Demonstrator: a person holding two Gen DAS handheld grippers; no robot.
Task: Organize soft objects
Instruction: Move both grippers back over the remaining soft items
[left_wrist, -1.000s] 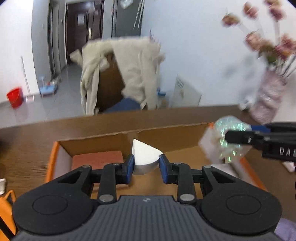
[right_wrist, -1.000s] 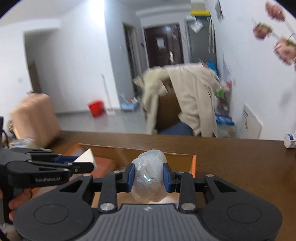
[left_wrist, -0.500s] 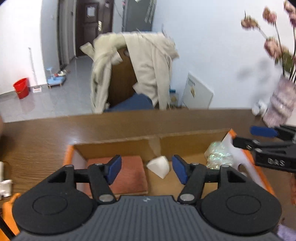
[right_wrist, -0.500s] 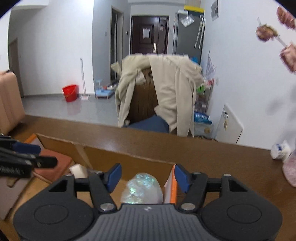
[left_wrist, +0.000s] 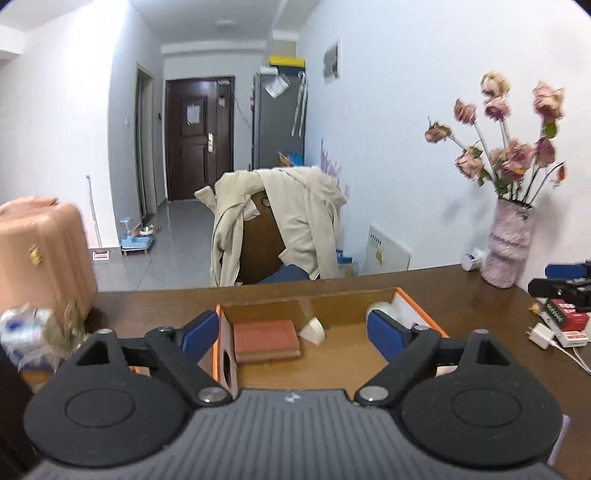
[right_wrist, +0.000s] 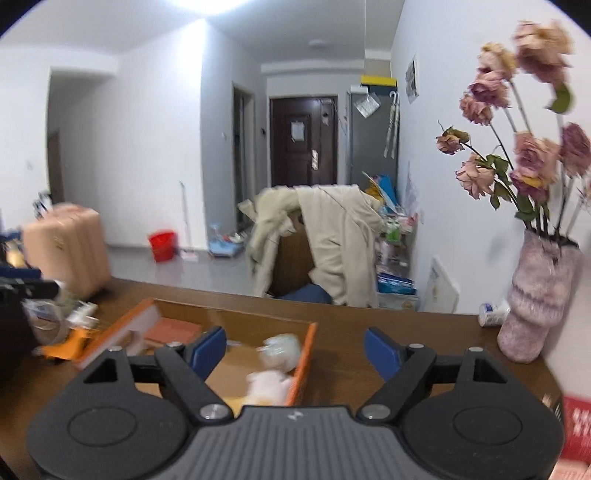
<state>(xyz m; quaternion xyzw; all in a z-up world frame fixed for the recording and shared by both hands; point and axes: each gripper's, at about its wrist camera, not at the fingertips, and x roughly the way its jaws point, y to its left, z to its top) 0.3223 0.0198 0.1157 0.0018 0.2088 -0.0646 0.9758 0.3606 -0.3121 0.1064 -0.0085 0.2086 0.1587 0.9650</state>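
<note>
In your left wrist view, your left gripper (left_wrist: 291, 330) had just been spreading its jaws and stood wide with nothing between the blue pads. Past them, the orange-edged cardboard box (left_wrist: 421, 314) sat on the dark wooden table (left_wrist: 147, 299). Inside it lay a reddish-brown pad (left_wrist: 266, 338) at the left, a white wedge-shaped piece (left_wrist: 313, 329) just right of that, and a clear crinkled wad (left_wrist: 380, 307) at the far right corner. A pink vase of dried flowers (left_wrist: 508, 245) stood at the table's far right by the white wall, with a charger and cable (left_wrist: 543, 336) nearer. A peach suitcase (left_wrist: 44, 251) showed at the left, and beyond the table a chair draped with a beige coat (left_wrist: 280, 225) faced a grey-tiled hall ending in a dark door (left_wrist: 197, 138). In your right wrist view, your right gripper (right_wrist: 295, 349) had likewise just been opening and held nothing. The box (right_wrist: 304, 354) lay below and left, the wad (right_wrist: 282, 349) against its right wall and a blurred pale soft thing (right_wrist: 266, 384) nearer you. A red bucket (right_wrist: 161, 245) stood on the hall floor.
</note>
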